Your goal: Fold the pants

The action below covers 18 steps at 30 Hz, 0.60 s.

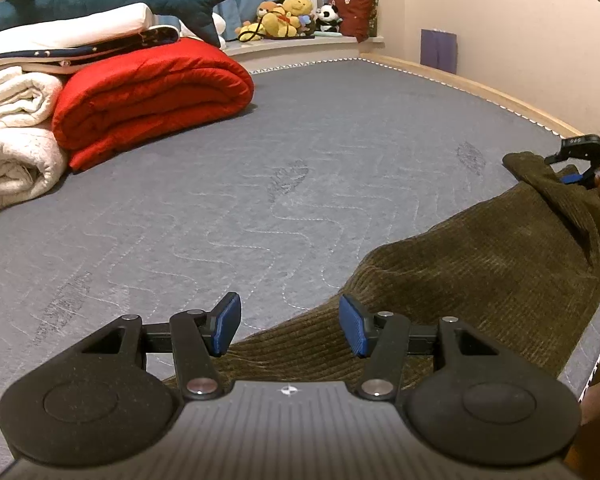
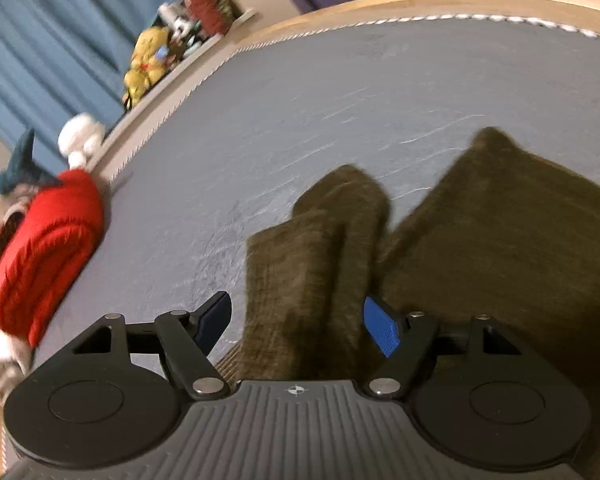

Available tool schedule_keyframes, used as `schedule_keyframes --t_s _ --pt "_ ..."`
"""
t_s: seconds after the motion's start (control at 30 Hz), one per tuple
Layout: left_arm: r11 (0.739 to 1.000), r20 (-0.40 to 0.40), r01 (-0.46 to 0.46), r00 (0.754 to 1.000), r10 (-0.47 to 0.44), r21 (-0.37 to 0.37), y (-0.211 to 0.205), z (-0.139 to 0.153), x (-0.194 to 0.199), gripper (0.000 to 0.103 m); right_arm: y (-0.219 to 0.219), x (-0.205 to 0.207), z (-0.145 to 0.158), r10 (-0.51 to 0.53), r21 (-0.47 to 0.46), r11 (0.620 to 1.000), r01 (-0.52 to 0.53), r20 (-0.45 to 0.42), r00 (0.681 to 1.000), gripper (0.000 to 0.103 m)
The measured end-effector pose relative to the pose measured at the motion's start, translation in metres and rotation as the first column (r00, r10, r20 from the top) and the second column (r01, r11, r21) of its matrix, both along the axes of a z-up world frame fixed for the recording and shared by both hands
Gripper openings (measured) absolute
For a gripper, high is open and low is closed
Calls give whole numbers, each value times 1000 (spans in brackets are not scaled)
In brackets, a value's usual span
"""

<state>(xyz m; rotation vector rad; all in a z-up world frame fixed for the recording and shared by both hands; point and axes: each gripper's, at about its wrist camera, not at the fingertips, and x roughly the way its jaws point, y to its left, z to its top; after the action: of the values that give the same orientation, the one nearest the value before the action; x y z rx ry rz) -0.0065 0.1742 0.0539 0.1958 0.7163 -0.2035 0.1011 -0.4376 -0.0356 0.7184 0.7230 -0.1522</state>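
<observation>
Pants (image 1: 480, 280) — olive-brown corduroy, spread over the near right part of the grey quilted mattress (image 1: 260, 184); lower right portion cut off by the frame edge in the left wrist view. One end lifted in a peak at far right beside the right gripper (image 1: 576, 164), itself only partly in frame, with a few of the person's fingertips showing.

Left gripper (image 1: 290, 326): fingers wide apart, holding nothing, poised over the near edge of the cloth.

Right gripper, own view (image 2: 298, 326): fingers spread wide, a raised fold of fabric standing between them — it seems untouched by either blue pad (image 2: 382, 332), though motion blur makes contact hard to judge.

Far left of bed: red quilt (image 1: 148, 100), rolled; white blankets (image 1: 16, 152) cut off at frame edge; blue plush shark (image 1: 100, 0) on top.
</observation>
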Motion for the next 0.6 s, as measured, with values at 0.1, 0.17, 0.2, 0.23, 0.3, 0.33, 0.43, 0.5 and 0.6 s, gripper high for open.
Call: schedule_keyframes --t_s 0.1,0.17,0.2,0.23,0.3,0.33,0.43,0.5,0.6 --pt "1000 10 -7 1000 7 0 0 4 2 60 8 12 -4 -34 -11 999 33 -50 998 43" --pt "1000 19 -6 1000 6 -9 2 9 4 60 12 17 -5 -50 -38 998 47 -66 997 28" --pt "1000 25 -4 1000 4 -13 1 12 5 60 13 18 -5 -48 -55 997 45 -66 997 20" --pt "1000 30 -1 1000 1 -16 1 14 6 60 15 19 -4 -44 -66 997 40 -64 997 18" --pt "1000 38 6 999 -5 -19 0 17 7 60 14 17 0 -34 -70 997 31 -48 998 12" --pt "1000 39 9 999 -8 -19 -1 19 7 60 12 14 5 -27 -74 997 25 -30 999 11" --pt "1000 41 22 999 -21 -17 -7 21 8 60 6 -2 24 -20 -94 995 24 45 999 11" --pt "999 43 33 999 -33 -15 -12 22 6 60 -1 -20 39 -37 -122 991 48 87 995 10" --pt "998 54 57 997 -56 -13 -21 25 3 60 -23 -62 59 -219 -196 954 227 59 974 9"
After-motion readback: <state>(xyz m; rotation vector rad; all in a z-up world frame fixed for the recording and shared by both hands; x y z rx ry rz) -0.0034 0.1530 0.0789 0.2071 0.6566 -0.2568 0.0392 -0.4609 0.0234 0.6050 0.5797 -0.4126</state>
